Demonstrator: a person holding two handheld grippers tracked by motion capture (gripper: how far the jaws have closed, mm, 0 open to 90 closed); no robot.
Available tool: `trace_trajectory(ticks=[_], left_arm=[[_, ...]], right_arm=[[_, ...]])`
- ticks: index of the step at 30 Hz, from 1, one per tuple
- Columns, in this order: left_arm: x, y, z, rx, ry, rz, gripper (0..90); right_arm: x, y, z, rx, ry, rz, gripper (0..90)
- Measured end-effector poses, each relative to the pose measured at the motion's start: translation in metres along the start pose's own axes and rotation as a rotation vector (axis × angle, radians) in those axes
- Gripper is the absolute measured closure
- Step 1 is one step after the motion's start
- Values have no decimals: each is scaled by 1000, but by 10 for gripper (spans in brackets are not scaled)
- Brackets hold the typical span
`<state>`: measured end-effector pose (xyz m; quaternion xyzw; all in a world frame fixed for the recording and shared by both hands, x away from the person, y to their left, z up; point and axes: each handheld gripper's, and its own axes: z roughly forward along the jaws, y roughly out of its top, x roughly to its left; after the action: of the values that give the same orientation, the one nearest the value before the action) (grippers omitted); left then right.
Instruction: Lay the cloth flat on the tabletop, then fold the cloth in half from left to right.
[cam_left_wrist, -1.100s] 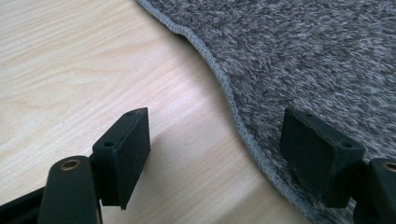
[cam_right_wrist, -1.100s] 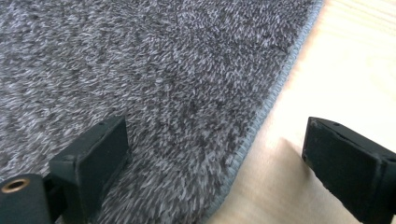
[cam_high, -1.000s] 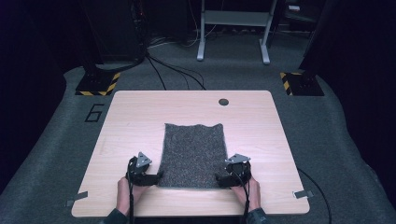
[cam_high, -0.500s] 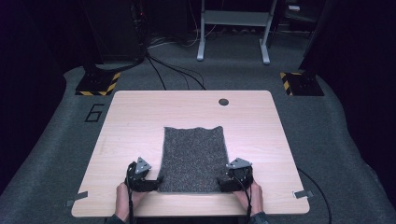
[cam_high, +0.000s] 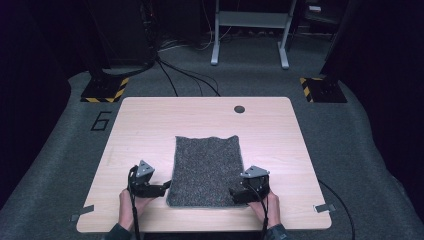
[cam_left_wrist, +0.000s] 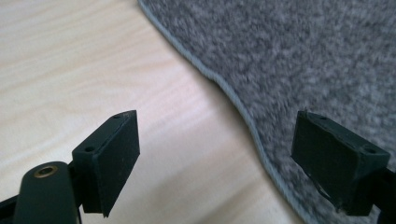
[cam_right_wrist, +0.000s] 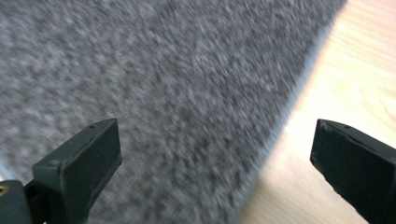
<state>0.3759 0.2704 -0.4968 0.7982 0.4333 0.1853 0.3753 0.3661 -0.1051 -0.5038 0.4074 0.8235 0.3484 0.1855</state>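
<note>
Two claws sit at the near edge of the wooden worktop (cam_high: 150, 125), one at each near corner of a grey cloth (cam_high: 205, 170) lying flat near the worktop's middle. The left claw (cam_high: 162, 188) has just been opening; its jaws stand apart over the cloth's wavy hem, gripping nothing. The right claw (cam_high: 235, 194) has also just been opening, its jaws wide astride the cloth's right edge, off the fabric.

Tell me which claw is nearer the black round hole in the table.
Right. The right claw sits at the cloth's near right corner, closer to the hole; the left claw is at the near left corner.
</note>
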Motion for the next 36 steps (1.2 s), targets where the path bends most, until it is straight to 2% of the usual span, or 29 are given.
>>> trace_trajectory(ticks=[1, 2, 3, 4, 5, 6, 7, 9, 10, 12, 13, 15, 16, 17, 19, 20, 21, 22, 24, 25, 26, 28, 29, 30, 31, 33, 34, 35, 36], left_arm=[[7, 9, 5, -5, -27, -12, 144], [7, 9, 5, -5, -27, -12, 139], [14, 15, 9, 8, -51, -19, 139], [18, 18, 13, 15, -68, -31, 118], [27, 27, 20, 26, -77, -41, 69], [27, 27, 20, 26, -77, -41, 69], [31, 31, 24, 21, -79, -44, 69], [37, 40, 29, 28, -74, -28, 68], [42, 48, 36, 34, -83, -24, 66], [44, 52, 40, 34, -83, -26, 63], [50, 58, 47, 27, -105, -45, 60], [53, 62, 53, 21, -119, -69, 48], [53, 62, 53, 21, -119, -69, 45], [56, 66, 59, 28, -115, -64, 46], [58, 68, 61, 26, -116, -56, 46], [61, 70, 68, 33, -135, -82, 46], [64, 70, 72, 27, -145, -93, 40], [64, 70, 72, 27, -145, -93, 37], [68, 72, 78, 36, -145, -97, 33], [71, 73, 85, 47, -162, -133, 18], [73, 74, 87, 54, -159, -124, 14], [75, 76, 89, 58, -160, -131, 10], [77, 79, 94, 59, -147, -120, 16], [77, 79, 94, 59, -147, -120, 17], [78, 83, 97, 69, -152, -119, 24], [80, 86, 99, 61, -136, -103, 68], [80, 86, 99, 61, -136, -103, 87], [82, 88, 103, 72, -133, -74, 107], [82, 88, 103, 72, -133, -74, 126]], right_arm=[[3, 5, 0, -2, 23, -22, 12], [3, 5, 0, -2, 23, -22, 12], [7, 9, 0, -15, 28, -19, 12], [11, 12, -1, -12, 38, -32, 9], [16, 18, -1, -33, 60, -36, 9], [16, 18, -1, -33, 60, -36, 9], [24, 23, 0, -42, 85, -39, 8], [30, 25, 2, -45, 96, -40, 8], [41, 30, 5, -52, 100, -65, 7], [47, 32, 6, -57, 101, -71, 7], [56, 36, 11, -61, 119, -92, 7], [66, 39, 16, -63, 131, -113, 6], [66, 39, 16, -63, 131, -113, 6], [75, 42, 21, -53, 147, -131, 3], [79, 43, 24, -55, 157, -137, 3], [90, 45, 27, -41, 183, -127, 4], [95, 46, 30, -36, 194, -136, 5], [95, 46, 30, -36, 194, -136, 5], [104, 48, 35, -28, 217, -144, 8], [113, 50, 41, -38, 236, -167, 12], [117, 51, 43, -43, 251, -168, 16], [122, 53, 45, -43, 265, -168, 22], [132, 56, 48, -36, 282, -172, 46], [132, 56, 48, -36, 282, -172, 46], [141, 60, 53, -25, 309, -182, 88], [149, 63, 57, -20, 321, -206, 145], [149, 63, 57, -20, 321, -206, 145], [158, 64, 59, -12, 316, -221, 224], [158, 64, 59, -12, 316, -221, 224]])
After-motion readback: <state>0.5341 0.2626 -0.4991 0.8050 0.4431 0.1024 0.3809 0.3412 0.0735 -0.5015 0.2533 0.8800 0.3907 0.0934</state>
